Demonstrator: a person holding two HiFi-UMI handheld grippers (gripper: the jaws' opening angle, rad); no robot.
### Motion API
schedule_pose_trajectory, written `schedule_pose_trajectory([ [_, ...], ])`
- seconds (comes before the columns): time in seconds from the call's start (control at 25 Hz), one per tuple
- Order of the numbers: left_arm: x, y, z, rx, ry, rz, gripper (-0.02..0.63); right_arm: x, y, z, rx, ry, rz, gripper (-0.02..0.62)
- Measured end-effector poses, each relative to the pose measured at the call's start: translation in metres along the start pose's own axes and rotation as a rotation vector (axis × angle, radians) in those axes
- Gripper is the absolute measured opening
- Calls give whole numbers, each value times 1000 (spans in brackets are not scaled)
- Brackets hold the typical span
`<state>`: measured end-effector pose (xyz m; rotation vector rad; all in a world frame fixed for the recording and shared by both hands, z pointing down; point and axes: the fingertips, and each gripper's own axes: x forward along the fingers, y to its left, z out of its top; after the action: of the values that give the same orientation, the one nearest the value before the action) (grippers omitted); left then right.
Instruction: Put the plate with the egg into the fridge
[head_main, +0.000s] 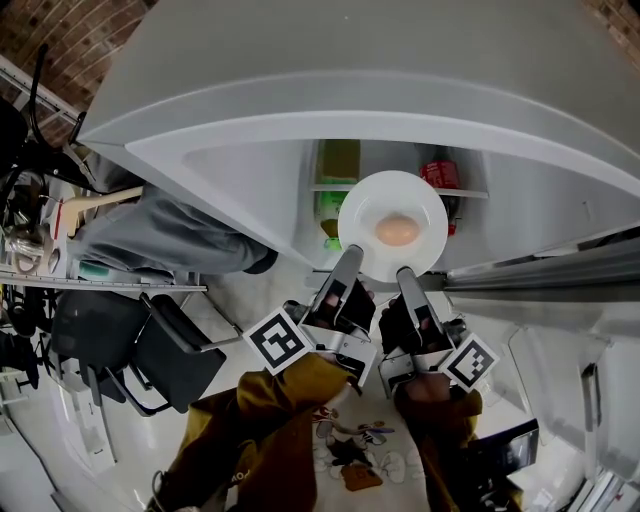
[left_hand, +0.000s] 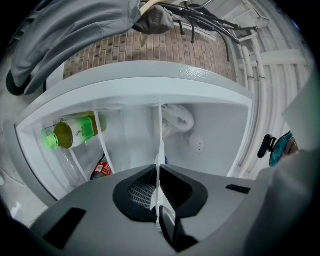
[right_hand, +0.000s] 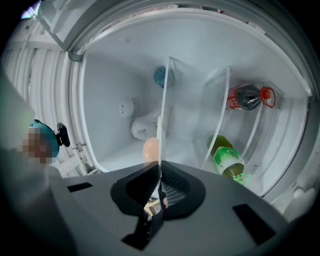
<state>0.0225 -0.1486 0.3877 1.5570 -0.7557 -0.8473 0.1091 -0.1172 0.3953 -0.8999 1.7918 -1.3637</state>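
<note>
- The left gripper (left_hand: 159, 200) had its jaws pressed together on the near rim of the plate (head_main: 365, 196). In its own view the rim ran edge-on as a thin white line between the ribbed pads.
- The right gripper (right_hand: 159, 192) was pinching the same near rim just beside the left one, with the plate's edge again standing up between its pads.
- Two grips side by side probably served to keep the plate level, since one pinch at the edge would have let it tip or twist.
- Both grippers held the near edge only, which left the far edge free to enter the fridge (head_main: 250, 165) first.
- The egg (head_main: 397, 231) lay loose near the middle of the plate, well away from the pads. It could have rolled if the plate tilted.
- The plate was white, round and shallow, with a plain rim. The egg was pale brown and whole.
- The plate hung in the fridge's open mouth, and I judged it was not yet set on a shelf.
- Beyond it, a green bottle (left_hand: 75, 132) and a red-labelled bottle (right_hand: 247, 97) sat behind wire rails.
</note>
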Motion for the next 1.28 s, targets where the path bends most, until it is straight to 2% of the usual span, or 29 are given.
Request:
schedule_pose_trajectory([
  [0.32,1,-1,-4,95,24,10,24,0,-6,3,91,-19,-30,21],
  [0.48,-1,-7,-4,151,24,-10,78,-1,-7,9,106,-28,-50,21],
  [0.56,-2,-8,-5,166,27,-14,81,0,-4,14,108,-31,-53,21],
  [0.8,-5,-10,-3,140,27,-48,78,13,8,26,104,-23,-40,21],
  [0.96,-8,-11,0,156,13,-47,8,20,19,32,91,-13,-25,21],
  [1.08,-7,-7,-1,133,21,-37,6,27,20,34,84,-3,-24,21],
  [1.28,-8,-6,-1,178,46,-24,6,35,21,31,87,14,-22,22],
])
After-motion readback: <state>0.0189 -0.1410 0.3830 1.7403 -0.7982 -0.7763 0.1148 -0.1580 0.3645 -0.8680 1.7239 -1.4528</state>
